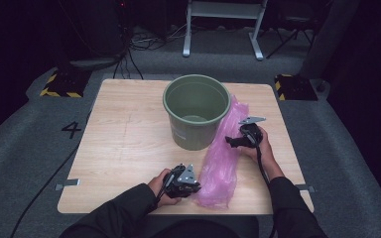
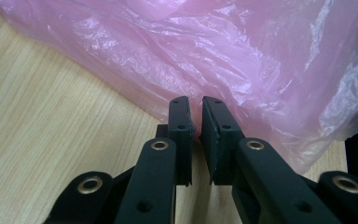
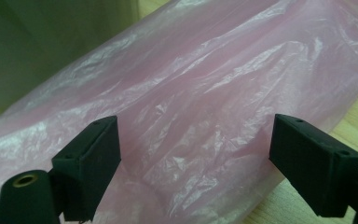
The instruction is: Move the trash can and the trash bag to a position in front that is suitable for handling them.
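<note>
A crumpled pink plastic bag point(image 1: 222, 163) lies on the wooden table point(image 1: 124, 144), running from the front edge up along the right side of a green bucket point(image 1: 196, 111). My left gripper point(image 1: 197, 187) sits at the bag's near left edge. In the left gripper view the bag point(image 2: 191, 51) spreads ahead, and the left gripper point(image 2: 196, 105) has a narrow gap between its jaws, with its tips at the bag's rim. My right gripper point(image 1: 230, 141) points left at the bag's middle. In the right gripper view the right gripper point(image 3: 196, 140) stands wide open, with the bag point(image 3: 191, 84) bulging between its jaws.
The bucket point(image 3: 51, 42) stands upright, close behind the bag. A white metal frame point(image 1: 223, 25) and cables are on the floor beyond the table. Yellow-and-black striped blocks point(image 1: 62, 84) point(image 1: 295, 87) flank the far corners. Bare tabletop stretches to the left.
</note>
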`<action>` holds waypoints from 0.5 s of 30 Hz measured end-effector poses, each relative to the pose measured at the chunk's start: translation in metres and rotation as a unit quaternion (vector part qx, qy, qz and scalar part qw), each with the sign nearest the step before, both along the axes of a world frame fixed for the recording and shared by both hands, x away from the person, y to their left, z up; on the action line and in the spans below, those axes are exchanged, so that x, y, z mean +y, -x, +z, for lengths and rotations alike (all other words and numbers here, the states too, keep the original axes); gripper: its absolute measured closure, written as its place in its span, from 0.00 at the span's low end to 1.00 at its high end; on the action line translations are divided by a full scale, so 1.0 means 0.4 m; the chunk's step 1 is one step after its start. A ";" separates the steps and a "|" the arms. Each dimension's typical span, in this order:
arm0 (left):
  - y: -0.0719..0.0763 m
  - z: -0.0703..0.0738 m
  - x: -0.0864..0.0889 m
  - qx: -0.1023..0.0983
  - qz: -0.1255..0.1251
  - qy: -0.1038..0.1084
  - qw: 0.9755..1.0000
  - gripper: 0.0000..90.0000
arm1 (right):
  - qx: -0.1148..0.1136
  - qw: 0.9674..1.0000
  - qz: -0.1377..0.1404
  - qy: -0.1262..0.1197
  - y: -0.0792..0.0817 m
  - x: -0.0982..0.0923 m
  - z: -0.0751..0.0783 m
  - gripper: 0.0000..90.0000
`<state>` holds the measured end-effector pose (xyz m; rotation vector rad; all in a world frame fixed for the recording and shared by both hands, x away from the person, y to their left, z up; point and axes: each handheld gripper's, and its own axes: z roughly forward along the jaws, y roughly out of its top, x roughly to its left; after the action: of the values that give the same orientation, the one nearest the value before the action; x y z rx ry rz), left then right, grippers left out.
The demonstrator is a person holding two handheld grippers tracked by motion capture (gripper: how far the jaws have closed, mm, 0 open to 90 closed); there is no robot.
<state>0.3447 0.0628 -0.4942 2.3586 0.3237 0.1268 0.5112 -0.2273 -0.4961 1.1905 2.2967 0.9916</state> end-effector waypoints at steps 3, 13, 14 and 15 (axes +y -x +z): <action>0.000 0.000 0.000 0.000 -0.001 0.001 1.000 0.90 | 0.008 1.000 0.001 -0.004 -0.003 0.001 -0.007 0.19; 0.000 -0.006 0.002 0.000 0.003 0.012 1.000 0.77 | -0.011 0.999 0.031 -0.006 0.012 0.010 -0.014 0.37; -0.001 -0.006 0.002 0.000 0.002 0.012 1.000 0.73 | -0.013 0.999 0.034 -0.008 0.015 0.011 -0.014 0.44; -0.002 -0.006 0.002 -0.004 0.005 0.011 1.000 0.68 | -0.015 0.999 0.040 -0.010 0.019 0.013 -0.013 0.51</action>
<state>0.3456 0.0637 -0.4968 2.3340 0.3323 0.1366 0.5038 -0.2222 -0.5013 1.0921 2.3328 1.0544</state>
